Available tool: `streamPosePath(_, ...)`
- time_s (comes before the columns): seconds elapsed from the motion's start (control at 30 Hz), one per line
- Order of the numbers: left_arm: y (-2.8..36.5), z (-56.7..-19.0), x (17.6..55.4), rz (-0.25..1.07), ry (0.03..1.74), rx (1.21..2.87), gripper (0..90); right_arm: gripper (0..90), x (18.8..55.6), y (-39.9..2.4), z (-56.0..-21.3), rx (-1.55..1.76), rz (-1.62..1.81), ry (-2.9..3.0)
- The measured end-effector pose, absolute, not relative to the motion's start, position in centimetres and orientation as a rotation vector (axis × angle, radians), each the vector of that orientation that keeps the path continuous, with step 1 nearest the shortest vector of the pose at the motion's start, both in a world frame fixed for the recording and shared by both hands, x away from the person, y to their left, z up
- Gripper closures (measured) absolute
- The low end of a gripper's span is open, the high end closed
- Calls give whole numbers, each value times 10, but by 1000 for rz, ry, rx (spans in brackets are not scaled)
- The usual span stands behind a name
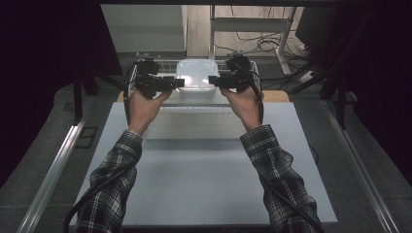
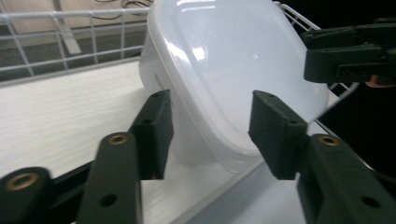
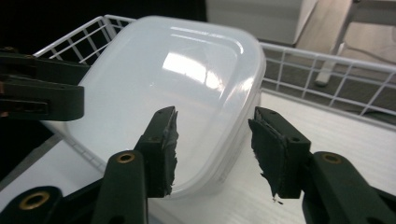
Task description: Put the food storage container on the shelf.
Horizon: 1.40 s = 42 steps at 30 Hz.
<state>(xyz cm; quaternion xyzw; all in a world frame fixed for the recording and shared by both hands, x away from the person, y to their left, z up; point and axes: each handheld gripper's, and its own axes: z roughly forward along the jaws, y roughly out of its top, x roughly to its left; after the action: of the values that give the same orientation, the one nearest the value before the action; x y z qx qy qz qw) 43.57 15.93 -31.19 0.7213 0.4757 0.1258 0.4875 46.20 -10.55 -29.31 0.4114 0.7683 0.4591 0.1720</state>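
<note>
White plastic container (image 1: pixel 196 80), lid on, seated in white wire basket (image 1: pixel 167 63) at far edge of table (image 1: pixel 204 179). Container flanked on both sides: left gripper (image 1: pixel 179 83) at its left rim, right gripper (image 1: pixel 214 80) at its right rim, equally near. Left jaws seen part-open, rim edge between pads (image 2: pixel 154 130), no pressing judged. Right jaws likewise part-open astride rim, pads (image 3: pixel 164 147) clear. Nothing held.

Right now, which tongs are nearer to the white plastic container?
Neither clearly: the left tongs are at the left edge of the white plastic container, the right tongs at its right edge, both open around the rim.
</note>
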Motion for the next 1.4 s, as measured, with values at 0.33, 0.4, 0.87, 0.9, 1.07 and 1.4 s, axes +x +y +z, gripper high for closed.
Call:
streamPosePath(0.33,155,-310,444,430,1173,1746,354,468,472,-100,-295,1186,1280,2122)
streamPosePath(0.4,156,-308,442,440,1143,1746,321,436,472,-101,-295,1171,1287,2112)
streamPosePath(0.87,157,-306,425,322,1011,1808,91,90,461,-102,-295,1042,1287,2248)
streamPosePath(0.9,157,-306,425,322,1011,1808,87,80,459,-103,-295,1042,1290,2251)
streamPosePath(1.07,157,-310,418,338,967,1834,74,48,455,-105,-296,1027,1293,2263)
streamPosePath(1.4,152,-318,406,433,912,1894,43,21,443,-106,-300,953,1288,2293)
